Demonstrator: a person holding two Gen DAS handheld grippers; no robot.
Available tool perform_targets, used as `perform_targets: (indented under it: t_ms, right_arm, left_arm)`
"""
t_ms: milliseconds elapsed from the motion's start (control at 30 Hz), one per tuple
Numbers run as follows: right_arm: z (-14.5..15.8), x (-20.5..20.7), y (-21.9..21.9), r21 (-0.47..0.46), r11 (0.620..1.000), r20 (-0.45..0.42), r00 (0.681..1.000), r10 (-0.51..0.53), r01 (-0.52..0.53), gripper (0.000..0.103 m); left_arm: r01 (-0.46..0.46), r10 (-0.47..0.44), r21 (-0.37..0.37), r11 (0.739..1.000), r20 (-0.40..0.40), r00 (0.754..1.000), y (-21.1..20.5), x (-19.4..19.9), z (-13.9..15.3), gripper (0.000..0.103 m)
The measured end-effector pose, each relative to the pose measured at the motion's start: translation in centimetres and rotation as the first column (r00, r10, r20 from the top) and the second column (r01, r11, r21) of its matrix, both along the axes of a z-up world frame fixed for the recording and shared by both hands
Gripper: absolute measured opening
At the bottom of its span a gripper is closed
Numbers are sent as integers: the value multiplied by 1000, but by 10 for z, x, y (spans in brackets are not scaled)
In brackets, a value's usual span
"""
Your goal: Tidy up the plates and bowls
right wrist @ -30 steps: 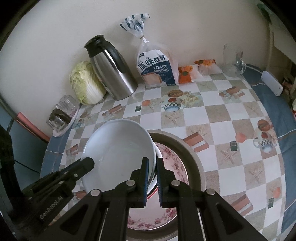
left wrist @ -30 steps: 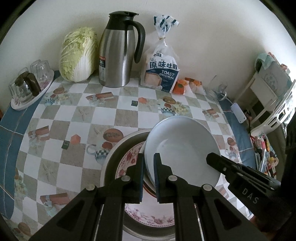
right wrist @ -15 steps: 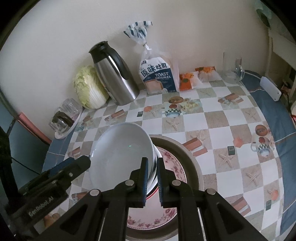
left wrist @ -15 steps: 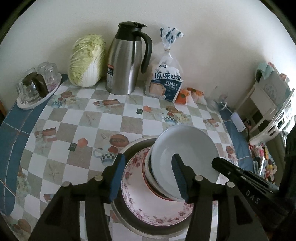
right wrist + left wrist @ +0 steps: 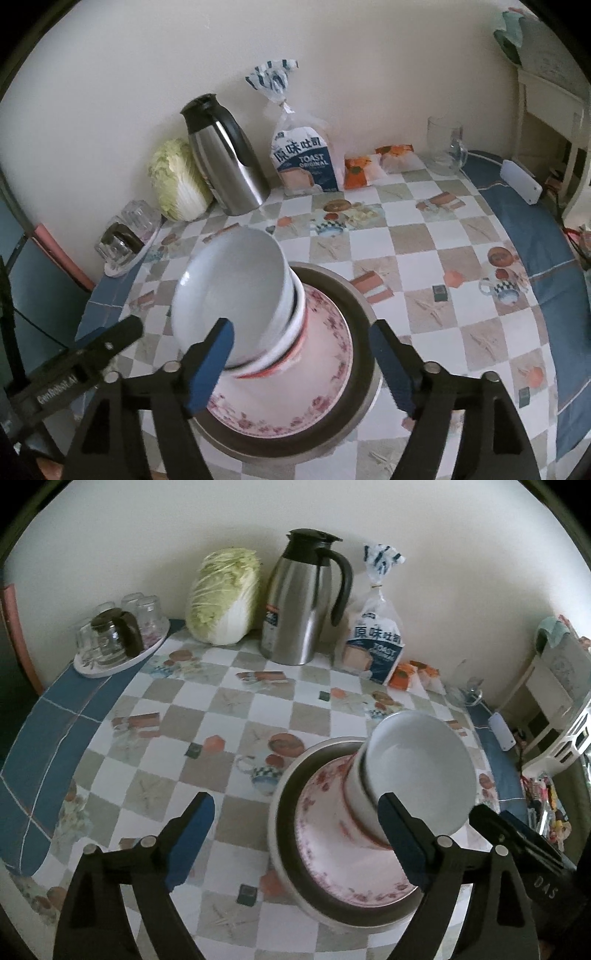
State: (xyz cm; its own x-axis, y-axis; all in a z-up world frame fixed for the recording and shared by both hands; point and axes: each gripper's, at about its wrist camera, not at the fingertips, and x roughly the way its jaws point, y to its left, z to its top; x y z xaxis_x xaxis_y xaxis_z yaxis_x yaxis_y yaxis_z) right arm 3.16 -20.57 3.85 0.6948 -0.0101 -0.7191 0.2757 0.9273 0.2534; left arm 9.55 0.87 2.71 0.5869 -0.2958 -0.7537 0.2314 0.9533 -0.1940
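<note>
A white bowl [image 5: 424, 764] [image 5: 229, 284] tops a stack of bowls standing on a floral plate [image 5: 332, 834] [image 5: 317, 380], which lies in a grey metal dish [image 5: 284, 786] [image 5: 354, 295]. My left gripper [image 5: 295, 842] is open and empty, above and in front of the stack's left side. My right gripper [image 5: 301, 363] is open and empty, its jaws wide on either side of the stack's near edge. Each gripper shows at the edge of the other's view.
At the back by the wall stand a cabbage [image 5: 221, 598], a steel jug [image 5: 303, 602], a toast bag [image 5: 376, 642], snack packets [image 5: 376, 162] and a glass mug [image 5: 445, 151]. A tray of glasses [image 5: 118, 638] is at far left. A white rack [image 5: 561, 709] stands right.
Both grippers let go of the white bowl's rim and opened wide. Both have pulled back and up; the bowl rests on the stack.
</note>
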Motion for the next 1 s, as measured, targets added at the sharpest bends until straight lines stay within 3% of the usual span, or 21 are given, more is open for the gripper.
perform_targets:
  t_ms: [200, 333, 533, 833, 1000]
  right_arm:
    - [-18, -12, 6, -29, 1000, -16, 1000, 11, -11, 103]
    - [-27, -19, 10, -36, 999, -28, 1000, -5, 4, 103]
    - [-32, -28, 18, -68, 998, -32, 999, -3, 0, 103]
    - [-36, -51, 23, -107, 994, -44, 999, -16, 12, 103]
    - [-40, -61, 20, -109, 994, -61, 998, -28, 22, 103]
  left_arm:
    - [12, -13, 30, 999, 33, 999, 3, -9, -3, 94]
    - [29, -29, 28, 999, 35, 999, 5, -17, -6, 94]
    - [11, -17, 101, 995, 59, 998, 7, -32, -8, 94]
    - [-11, 8, 125, 992, 22, 1000, 13, -49, -18, 94]
    - [27, -27, 139, 990, -1, 1000, 8, -55, -22, 94]
